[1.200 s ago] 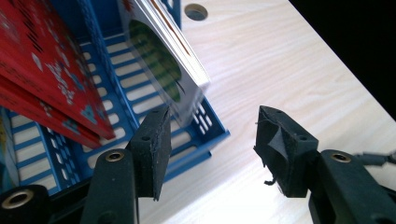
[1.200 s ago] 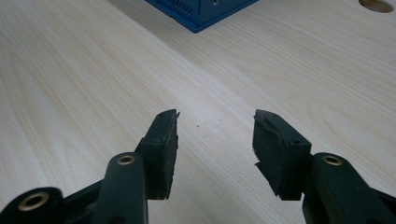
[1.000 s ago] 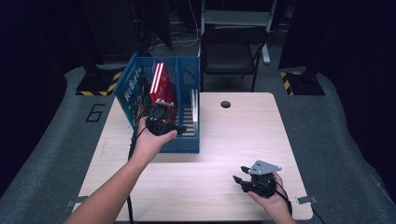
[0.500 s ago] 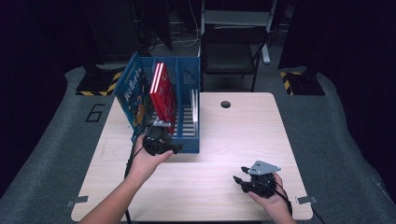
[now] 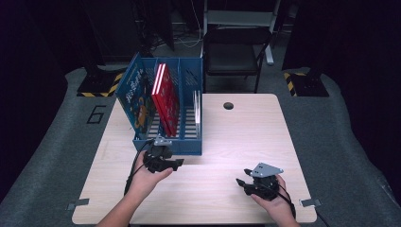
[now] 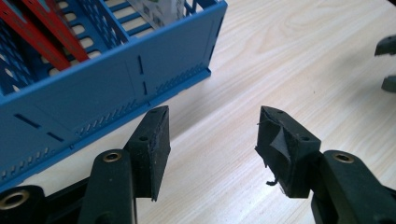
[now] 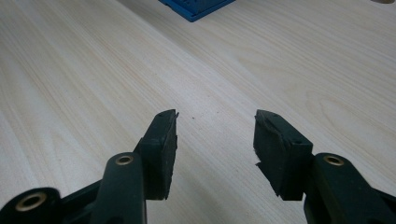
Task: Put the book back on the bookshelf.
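Both grippers held low over the wooden table (image 5: 227, 142), jaws apart and empty.
The left gripper (image 5: 178, 163) is held just near the blue file rack (image 5: 189, 144); the right gripper (image 5: 242, 182) is rested at the near right edge.

One blue rack (image 5: 191, 144) stood at the upper left of the table (image 5: 246, 137). It held three books: one blue (image 5: 135, 97), one red (image 5: 165, 99), one thin white (image 5: 196, 106). Two grippers, left (image 5: 178, 163) and right (image 5: 240, 182), lay below. One chair (image 5: 234, 52) stood behind.

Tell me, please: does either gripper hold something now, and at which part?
Nothing is held. The left gripper and the right gripper both stand open, with only the table between their jaws.
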The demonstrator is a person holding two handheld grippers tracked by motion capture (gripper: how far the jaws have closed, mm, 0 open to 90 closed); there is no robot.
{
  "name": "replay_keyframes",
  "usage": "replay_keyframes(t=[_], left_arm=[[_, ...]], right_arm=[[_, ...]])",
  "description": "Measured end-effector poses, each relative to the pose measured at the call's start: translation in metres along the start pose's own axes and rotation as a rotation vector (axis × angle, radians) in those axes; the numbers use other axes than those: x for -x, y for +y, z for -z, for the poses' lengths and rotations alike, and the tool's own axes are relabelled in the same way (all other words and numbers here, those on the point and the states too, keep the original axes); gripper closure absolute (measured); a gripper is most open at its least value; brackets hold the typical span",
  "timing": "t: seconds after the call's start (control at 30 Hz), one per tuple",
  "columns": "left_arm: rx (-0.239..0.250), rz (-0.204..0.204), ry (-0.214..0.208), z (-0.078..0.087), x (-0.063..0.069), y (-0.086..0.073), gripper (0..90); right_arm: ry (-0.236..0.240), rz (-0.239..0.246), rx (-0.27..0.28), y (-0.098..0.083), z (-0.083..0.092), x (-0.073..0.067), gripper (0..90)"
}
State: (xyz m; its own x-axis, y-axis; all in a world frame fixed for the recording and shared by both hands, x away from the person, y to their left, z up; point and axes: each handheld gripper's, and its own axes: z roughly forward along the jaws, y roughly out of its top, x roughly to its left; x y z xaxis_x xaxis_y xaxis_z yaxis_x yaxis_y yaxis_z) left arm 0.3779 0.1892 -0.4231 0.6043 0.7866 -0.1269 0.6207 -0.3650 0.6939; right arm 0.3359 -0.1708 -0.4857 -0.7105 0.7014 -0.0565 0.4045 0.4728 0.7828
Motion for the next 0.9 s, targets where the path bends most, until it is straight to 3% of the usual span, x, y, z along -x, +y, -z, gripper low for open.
replay_keyframes(t=[0.13, 0.27, 0.43, 0.63, 0.77, 0.9], left_arm=[[0.016, 0.021, -0.017, -0.002, 0.000, -0.012, 44.7], [0.003, 0.002, 0.023, -0.007, 0.000, -0.024, 44.4], [-0.014, 0.007, 0.033, -0.011, -0.003, -0.036, 44.5], [-0.044, -0.046, 0.065, -0.015, -0.004, -0.048, 44.4], [-0.056, -0.055, 0.086, -0.019, -0.006, -0.057, 44.2], [-0.047, -0.025, 0.101, -0.022, -0.008, -0.064, 42.3]], right_arm=[[0.001, 0.007, -0.001, 0.000, 0.000, 0.000, 49.2], [-0.003, 0.003, -0.003, 0.000, 0.000, 0.000, 49.1], [-0.005, 0.000, -0.007, -0.001, -0.002, -0.001, 49.1], [0.001, 0.016, -0.011, -0.001, -0.002, 0.000, 48.9], [-0.005, 0.015, -0.016, -0.001, -0.002, -0.001, 48.6], [-0.010, 0.014, -0.017, -0.002, -0.003, -0.002, 48.3]])
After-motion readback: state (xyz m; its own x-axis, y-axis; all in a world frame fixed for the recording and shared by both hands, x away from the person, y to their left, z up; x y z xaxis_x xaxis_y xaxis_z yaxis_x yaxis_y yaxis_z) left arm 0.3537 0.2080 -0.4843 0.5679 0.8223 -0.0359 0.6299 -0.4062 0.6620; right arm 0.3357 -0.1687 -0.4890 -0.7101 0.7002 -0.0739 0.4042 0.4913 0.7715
